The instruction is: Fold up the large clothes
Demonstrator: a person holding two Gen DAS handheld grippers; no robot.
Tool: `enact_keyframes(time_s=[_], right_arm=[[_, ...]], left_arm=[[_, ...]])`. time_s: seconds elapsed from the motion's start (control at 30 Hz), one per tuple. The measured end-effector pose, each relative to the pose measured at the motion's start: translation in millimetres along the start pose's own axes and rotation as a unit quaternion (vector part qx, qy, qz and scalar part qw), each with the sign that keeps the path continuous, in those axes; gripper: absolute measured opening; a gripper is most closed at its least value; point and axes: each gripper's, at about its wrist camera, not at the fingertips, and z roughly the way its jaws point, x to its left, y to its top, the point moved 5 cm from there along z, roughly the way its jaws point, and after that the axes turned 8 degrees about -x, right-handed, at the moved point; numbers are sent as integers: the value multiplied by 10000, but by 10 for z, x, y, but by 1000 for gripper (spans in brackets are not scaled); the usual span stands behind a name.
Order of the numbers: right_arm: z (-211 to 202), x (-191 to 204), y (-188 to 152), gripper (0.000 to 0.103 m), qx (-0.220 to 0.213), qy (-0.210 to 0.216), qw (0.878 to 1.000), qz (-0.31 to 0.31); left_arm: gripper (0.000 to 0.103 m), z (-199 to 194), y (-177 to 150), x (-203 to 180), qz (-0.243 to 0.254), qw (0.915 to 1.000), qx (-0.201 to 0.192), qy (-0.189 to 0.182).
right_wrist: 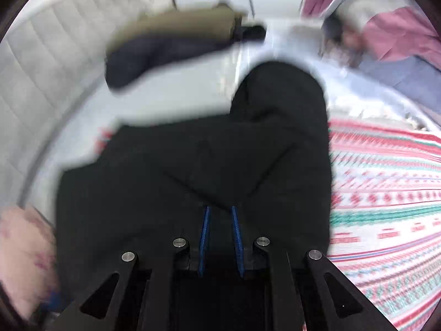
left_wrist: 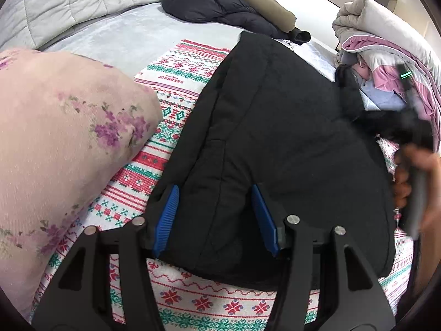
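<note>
Folding the black jacket: its near hem lay between the left gripper's jaws

Lying on the patterned blanket that covered the bed, the black jacket ran its long axis away from the left wrist camera, with the near hem toward the person and the far end pointing at the dark coat by the headboard. That far end leaned a little to the right in the left wrist view.

The left gripper stood about half open, angled down, one jaw on either side of a padded ridge of the hem. Its blue pads sat beside the cloth, and no pinch on it showed. It was the nearer of the two to the hem, so a lift from there would likely carry the hem along the long axis toward the far end.

The right gripper showed jaws only slightly apart over the same jacket in a blurred view. Whether any cloth lay between them could not be told. A hand held it at the jacket's right edge.

A floral pillow lay to the left, and piled clothes to the far right.
</note>
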Motion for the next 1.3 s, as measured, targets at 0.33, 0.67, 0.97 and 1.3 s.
enact_keyframes(time_s=[0.33,0.67,0.97,1.3], right_arm=[[-213,91,-158,26,-365,-180,9988,-256],[-1030,122,-918,54,-690,419,9965,-218],[-796,254,-951,56,-476,-388,9952,-763],[-1440,-90,-1443,75,-551,685,9947,540]], left_arm=[[58,-21,7,17,-43,10000,-32,15],[58,-39,6,12,-116,9999,9,-34],[58,-199,42,72,-324,9991,140,-249],[79,-410,-92,458,-1672,9831,479,-567]])
